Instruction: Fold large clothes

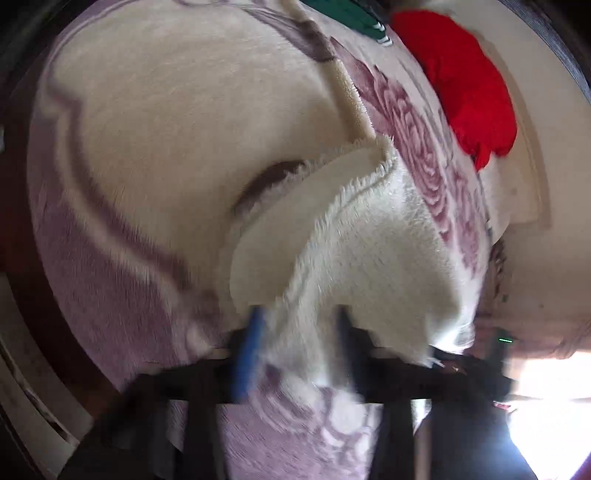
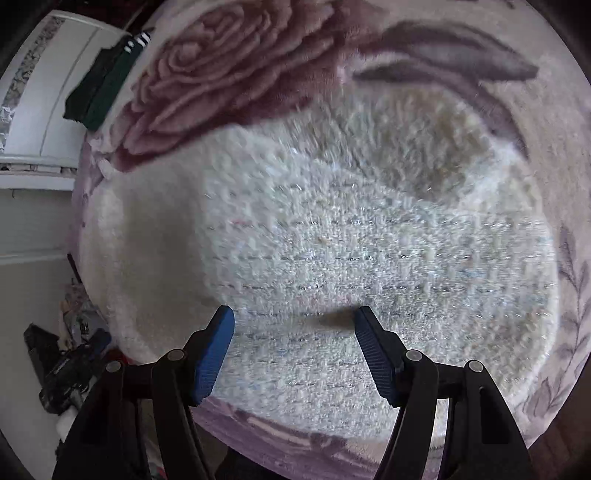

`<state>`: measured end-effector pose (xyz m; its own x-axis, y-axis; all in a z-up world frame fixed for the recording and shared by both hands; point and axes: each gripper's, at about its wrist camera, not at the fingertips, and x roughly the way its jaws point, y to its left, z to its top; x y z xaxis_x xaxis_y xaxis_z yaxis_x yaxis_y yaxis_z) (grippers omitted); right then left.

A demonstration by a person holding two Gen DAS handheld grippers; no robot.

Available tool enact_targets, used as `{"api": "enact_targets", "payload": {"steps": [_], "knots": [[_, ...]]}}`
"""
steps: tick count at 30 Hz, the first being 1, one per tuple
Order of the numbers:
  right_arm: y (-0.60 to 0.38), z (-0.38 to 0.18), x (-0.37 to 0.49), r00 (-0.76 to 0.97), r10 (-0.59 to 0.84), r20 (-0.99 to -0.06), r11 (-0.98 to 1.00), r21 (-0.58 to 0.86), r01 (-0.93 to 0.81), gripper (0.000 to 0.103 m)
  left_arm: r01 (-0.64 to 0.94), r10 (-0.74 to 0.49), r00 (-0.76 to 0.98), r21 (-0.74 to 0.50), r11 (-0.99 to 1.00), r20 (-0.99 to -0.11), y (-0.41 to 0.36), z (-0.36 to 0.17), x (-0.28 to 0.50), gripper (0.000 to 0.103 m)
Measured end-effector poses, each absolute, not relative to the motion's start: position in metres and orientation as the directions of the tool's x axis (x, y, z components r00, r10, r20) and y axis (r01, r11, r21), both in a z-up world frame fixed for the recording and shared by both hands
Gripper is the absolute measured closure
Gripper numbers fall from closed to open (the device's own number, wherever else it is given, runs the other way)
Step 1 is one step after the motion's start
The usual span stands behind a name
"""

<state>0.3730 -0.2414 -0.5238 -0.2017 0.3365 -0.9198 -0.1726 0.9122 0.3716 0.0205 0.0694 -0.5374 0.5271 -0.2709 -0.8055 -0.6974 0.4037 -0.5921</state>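
Observation:
A fluffy white garment (image 1: 373, 251) lies on a rose-patterned blanket (image 1: 155, 140). In the left wrist view my left gripper (image 1: 299, 321) has the garment's shaggy edge between its blue fingers and holds it lifted; the frame is motion-blurred. In the right wrist view the same white garment (image 2: 351, 236) shows its knitted sparkly face spread flat on the blanket (image 2: 229, 70). My right gripper (image 2: 295, 321) is open just above the cloth, and its blue pads (image 2: 214, 354) hold nothing.
A red garment (image 1: 469, 81) and a dark green garment (image 1: 351, 14) lie at the blanket's far side. The green one also shows in the right wrist view (image 2: 103, 85), beside a white cabinet (image 2: 48, 92). Clutter (image 2: 66, 362) lies on the floor at left.

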Motion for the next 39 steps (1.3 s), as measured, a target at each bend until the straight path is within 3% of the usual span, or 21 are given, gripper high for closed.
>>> {"api": "enact_targets", "payload": {"steps": [1,4,9,11,14,17,21,23,25,30,31,32,33,39], "knots": [[-0.240,-0.547,0.375,-0.243,0.316,-0.917,0.919,0.360,-0.162,0.033,-0.699,-0.271,0.557,-0.619,0.358,-0.785,0.059,-0.538,0.009,0.023],[-0.235,-0.574,0.387,-0.297,0.306,-0.905,0.930,0.350,-0.108,0.027,-0.681,-0.358,0.591,-0.685,0.259,-0.723,0.021,-0.567,0.009,0.023],[-0.237,-0.522,0.394,-0.251,0.319,-0.914,0.929,0.354,-0.109,0.026,-0.650,-0.385,0.634,-0.732,0.204,-0.671,-0.013,-0.613,0.041,0.023],[-0.240,-0.514,0.390,-0.240,0.345,-0.907,0.920,0.377,-0.102,0.027,-0.653,-0.360,0.663,-0.742,0.151,-0.657,-0.012,-0.625,0.049,0.023],[-0.233,-0.543,0.386,-0.279,0.329,-0.902,0.921,0.372,-0.114,0.043,-0.659,-0.296,0.704,-0.749,0.069,-0.646,-0.004,-0.641,0.047,0.023],[-0.224,-0.585,0.388,-0.290,0.294,-0.911,0.941,0.329,-0.081,0.040,-0.663,-0.234,0.725,-0.749,0.016,-0.647,0.005,-0.649,0.045,0.023],[-0.210,-0.566,0.391,-0.302,0.240,-0.923,0.951,0.286,-0.120,0.039,-0.668,-0.133,0.737,-0.744,0.001,-0.662,0.015,-0.640,0.042,0.026],[-0.217,-0.557,0.388,-0.297,0.276,-0.914,0.939,0.322,-0.120,0.039,-0.730,-0.073,0.676,-0.680,0.066,-0.733,0.017,-0.629,0.055,0.074],[-0.226,-0.555,0.387,-0.299,0.314,-0.901,0.927,0.359,-0.108,0.039,-0.752,-0.042,0.652,-0.652,0.100,-0.757,0.026,-0.625,0.061,0.083],[-0.241,-0.570,0.381,-0.303,0.367,-0.880,0.914,0.402,-0.060,0.038,-0.775,0.059,0.604,-0.568,0.277,-0.795,0.017,-0.592,0.087,0.089],[-0.242,-0.573,0.381,-0.298,0.377,-0.877,0.912,0.407,-0.045,0.036,-0.765,0.087,0.601,-0.541,0.348,-0.794,0.007,-0.580,0.097,0.090],[-0.243,-0.573,0.381,-0.297,0.395,-0.869,0.905,0.423,-0.034,0.028,-0.739,0.115,0.609,-0.509,0.442,-0.785,-0.002,-0.560,0.106,0.090],[-0.244,-0.572,0.380,-0.300,0.409,-0.862,0.897,0.439,-0.039,0.022,-0.710,0.134,0.620,-0.481,0.514,-0.773,-0.011,-0.543,0.113,0.090],[-0.262,-0.568,0.371,-0.274,0.508,-0.817,0.848,0.529,-0.006,0.022,-0.357,0.137,0.710,-0.185,0.916,-0.690,-0.097,-0.466,0.176,0.090]]}}
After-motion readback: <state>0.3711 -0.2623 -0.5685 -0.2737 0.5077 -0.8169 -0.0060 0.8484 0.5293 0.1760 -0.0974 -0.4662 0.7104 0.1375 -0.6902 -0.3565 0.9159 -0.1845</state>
